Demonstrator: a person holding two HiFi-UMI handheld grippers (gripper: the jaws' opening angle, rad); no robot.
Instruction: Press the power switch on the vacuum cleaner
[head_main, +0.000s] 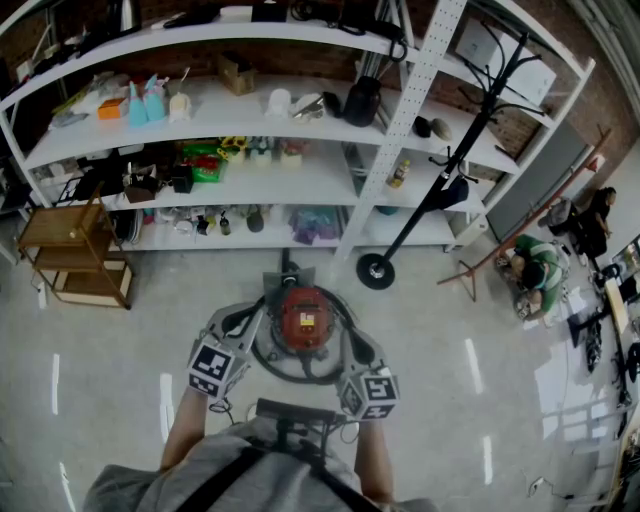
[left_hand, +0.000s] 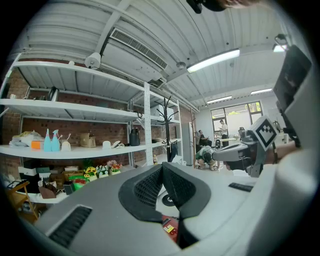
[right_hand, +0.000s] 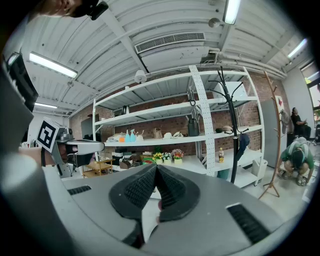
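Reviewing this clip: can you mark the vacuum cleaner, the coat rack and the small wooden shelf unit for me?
vacuum cleaner (head_main: 303, 318): head view, on its red top.
coat rack (head_main: 363, 273): head view, on its round black base.
wooden shelf unit (head_main: 60, 228): head view, on its top board.

The place looks like a lab or workshop storeroom. Tall white metal shelving (head_main: 400, 130) stands against a brick wall (left_hand: 30, 122), loaded with spray bottles (head_main: 145, 102), boxes and small potted flowers (right_hand: 167, 156). The floor (head_main: 450, 400) is glossy grey. Strip lights (left_hand: 215, 60) and an air unit (right_hand: 170, 42) hang from a ribbed ceiling. A coat stand (head_main: 470, 110) and wooden cart (head_main: 75, 250) stand nearby, with people (head_main: 540, 270) off to one side.
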